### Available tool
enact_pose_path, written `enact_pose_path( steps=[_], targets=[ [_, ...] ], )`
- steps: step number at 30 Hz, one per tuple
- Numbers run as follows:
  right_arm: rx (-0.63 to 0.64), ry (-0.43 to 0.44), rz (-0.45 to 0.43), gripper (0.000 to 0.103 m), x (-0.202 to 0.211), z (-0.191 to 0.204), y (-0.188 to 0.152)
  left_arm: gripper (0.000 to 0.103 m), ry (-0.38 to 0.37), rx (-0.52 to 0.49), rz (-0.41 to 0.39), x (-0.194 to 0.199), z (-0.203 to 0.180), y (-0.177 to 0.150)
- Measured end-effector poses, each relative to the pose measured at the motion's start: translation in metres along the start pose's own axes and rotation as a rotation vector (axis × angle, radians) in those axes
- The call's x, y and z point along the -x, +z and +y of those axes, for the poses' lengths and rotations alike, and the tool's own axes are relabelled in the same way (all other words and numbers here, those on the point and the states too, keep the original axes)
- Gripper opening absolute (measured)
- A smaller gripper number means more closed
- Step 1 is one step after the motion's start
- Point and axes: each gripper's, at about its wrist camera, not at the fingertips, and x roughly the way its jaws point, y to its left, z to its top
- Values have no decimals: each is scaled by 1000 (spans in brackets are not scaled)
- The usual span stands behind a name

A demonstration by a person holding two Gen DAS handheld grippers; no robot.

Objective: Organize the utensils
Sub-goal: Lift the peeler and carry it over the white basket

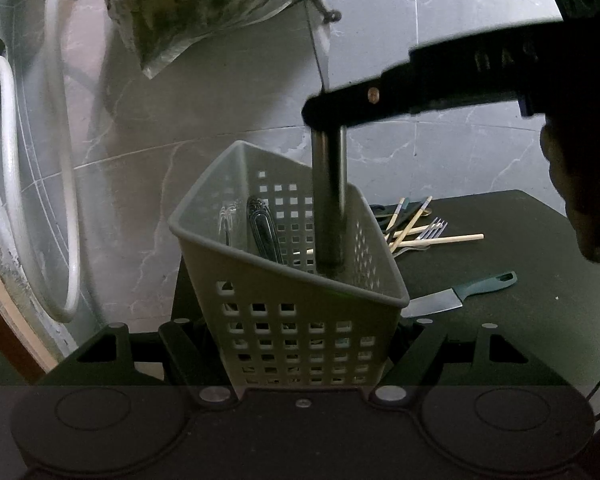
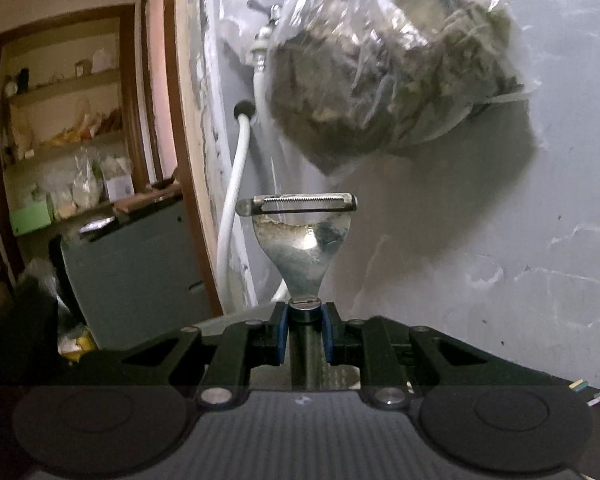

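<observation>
A grey perforated utensil basket (image 1: pixel 300 320) stands on the dark table, gripped between my left gripper's (image 1: pixel 304 344) fingers. Inside it stand a dark-handled utensil (image 1: pixel 262 228) and a clear one. My right gripper (image 2: pixel 305 336) is shut on a metal peeler (image 2: pixel 300 236) by its dark cylindrical handle, blade end up. In the left wrist view the right gripper (image 1: pixel 332 116) holds that handle (image 1: pixel 330 200) upright with its lower end inside the basket.
On the table (image 1: pixel 520 320) behind the basket lie chopsticks and forks (image 1: pixel 420 228) and a green-handled knife (image 1: pixel 456 296). A plastic bag of greens (image 2: pixel 388 64) hangs on the grey tiled wall, with white hoses (image 1: pixel 8 152) at the left.
</observation>
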Motion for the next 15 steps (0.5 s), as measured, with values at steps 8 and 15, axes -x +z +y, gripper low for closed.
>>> enact_pose_path(
  steps=[8, 15],
  targets=[
    [38, 2, 36, 20, -1, 11, -8, 77, 0, -1, 0, 0, 0, 0],
    [35, -5, 61, 20, -3, 9, -10, 77, 1, -1, 0, 0, 0, 0]
  ],
)
